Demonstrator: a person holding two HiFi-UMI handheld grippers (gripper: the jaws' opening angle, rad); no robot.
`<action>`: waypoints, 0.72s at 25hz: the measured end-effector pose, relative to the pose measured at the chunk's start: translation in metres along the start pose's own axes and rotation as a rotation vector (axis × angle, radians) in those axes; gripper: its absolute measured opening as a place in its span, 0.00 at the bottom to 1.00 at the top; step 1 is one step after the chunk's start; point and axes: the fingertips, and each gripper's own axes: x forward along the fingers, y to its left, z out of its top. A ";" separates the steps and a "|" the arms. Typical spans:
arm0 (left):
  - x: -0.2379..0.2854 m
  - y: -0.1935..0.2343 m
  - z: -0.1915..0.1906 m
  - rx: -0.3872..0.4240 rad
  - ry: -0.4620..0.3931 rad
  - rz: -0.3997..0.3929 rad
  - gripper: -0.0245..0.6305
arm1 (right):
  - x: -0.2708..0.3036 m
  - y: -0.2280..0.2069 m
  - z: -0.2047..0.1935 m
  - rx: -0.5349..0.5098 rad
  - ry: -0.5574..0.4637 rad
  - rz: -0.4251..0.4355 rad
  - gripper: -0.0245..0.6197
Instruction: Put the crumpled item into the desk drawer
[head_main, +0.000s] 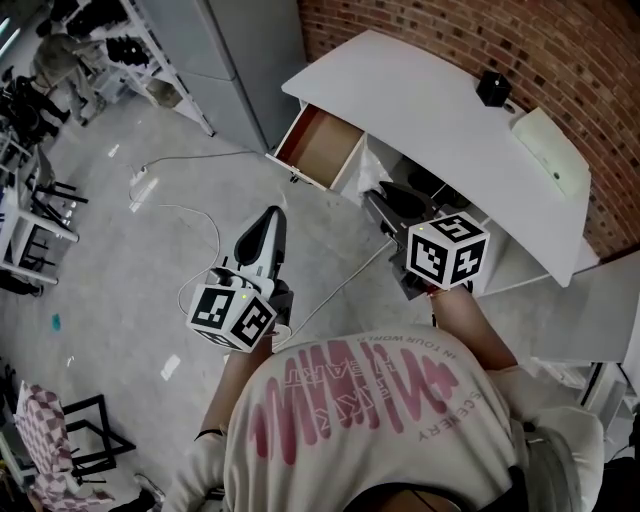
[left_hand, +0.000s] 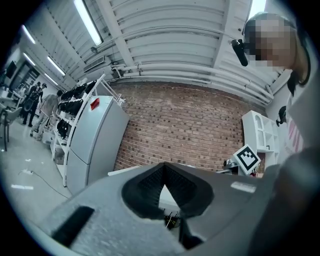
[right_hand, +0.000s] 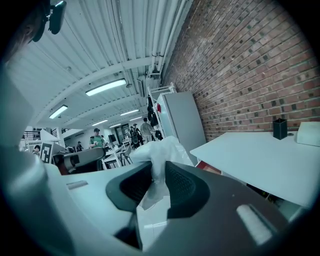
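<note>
Brick-walled room: the drawer (head_main: 318, 148) stands open, the right gripper (right_hand: 159, 170) pinches the crumpled item (right_hand: 161, 149) short of it; left gripper (left_hand: 164, 175) pressed together, empty.

The person wears a pale cream shirt (head_main: 350, 400). Pink wavy stripes and pink letters run across its back. A thin dark band (head_main: 208, 434) goes round the left arm. The left claw (head_main: 270, 218) is black and grey. The right claw (head_main: 383, 203) is dark too. Each one carries a white cube with black square patterns, the left cube (head_main: 232, 317) and the right cube (head_main: 448, 250). The bodies behind the jaws are smooth and grey, and the insides of the jaws are black and ribbed.
</note>
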 end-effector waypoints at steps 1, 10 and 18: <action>0.001 0.000 -0.002 0.002 0.005 -0.002 0.04 | 0.000 -0.002 -0.002 0.004 0.003 -0.004 0.20; 0.013 -0.001 -0.003 0.023 0.016 -0.017 0.04 | 0.002 -0.013 -0.002 0.014 0.003 -0.013 0.20; 0.012 0.026 -0.004 0.016 0.042 0.022 0.04 | 0.026 -0.011 -0.011 0.036 0.035 0.004 0.20</action>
